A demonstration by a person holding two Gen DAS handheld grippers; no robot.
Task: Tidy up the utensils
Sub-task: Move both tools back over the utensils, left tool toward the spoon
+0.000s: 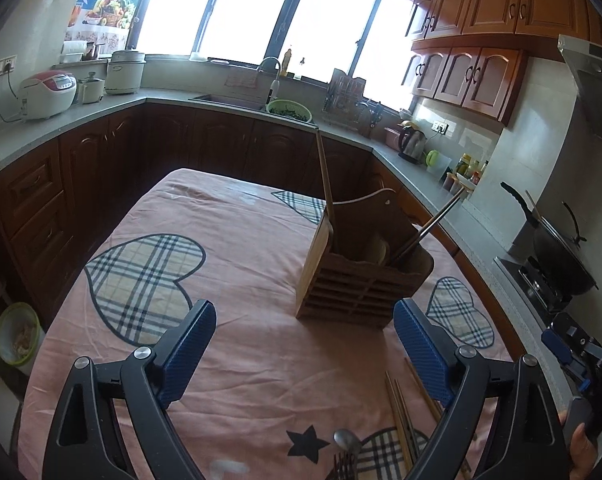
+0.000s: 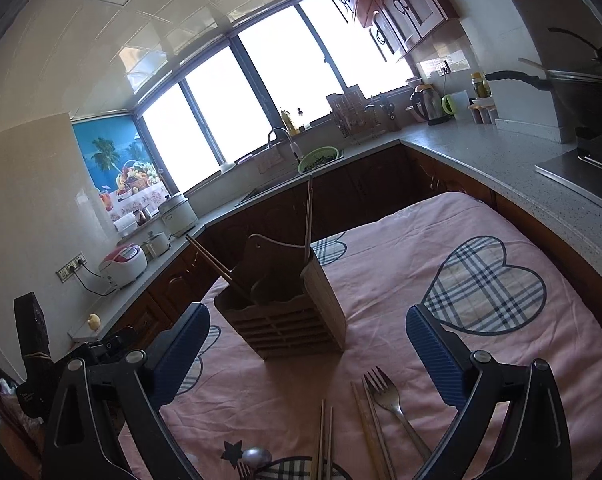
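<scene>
Two wrist views over a counter (image 1: pixel 261 360) draped in a pink cloth with plaid hearts.

Nearest, each pair of jaws stands wide apart and holds nothing: left gripper (image 1: pixel 305 344), right gripper (image 2: pixel 308 340).

Just beyond the fingertips, at the near edge of the counter, the loose utensils lie flat: a fork (image 2: pixel 385 394), wooden chopsticks (image 2: pixel 371 428), a second pair of chopsticks (image 2: pixel 325 436) and a spoon (image 2: pixel 256 457). In the left view they lie under the right-hand finger.

Farther in, near the counter's middle, stands the slatted wooden utensil holder (image 2: pixel 289 326), upright. It already carries a pair of tall sticks (image 2: pixel 309 212) in one compartment and a darker leaning pair (image 2: pixel 213 262) in another.

Farthest, the kitchen worktop and windows.

Judged step: between placements, with both hands free and several pieces not yet sorted. The next move calls for lowering one gripper over a flat utensil, closing on its thin shaft against the soft cloth, then tipping it upright into the holder.
</scene>
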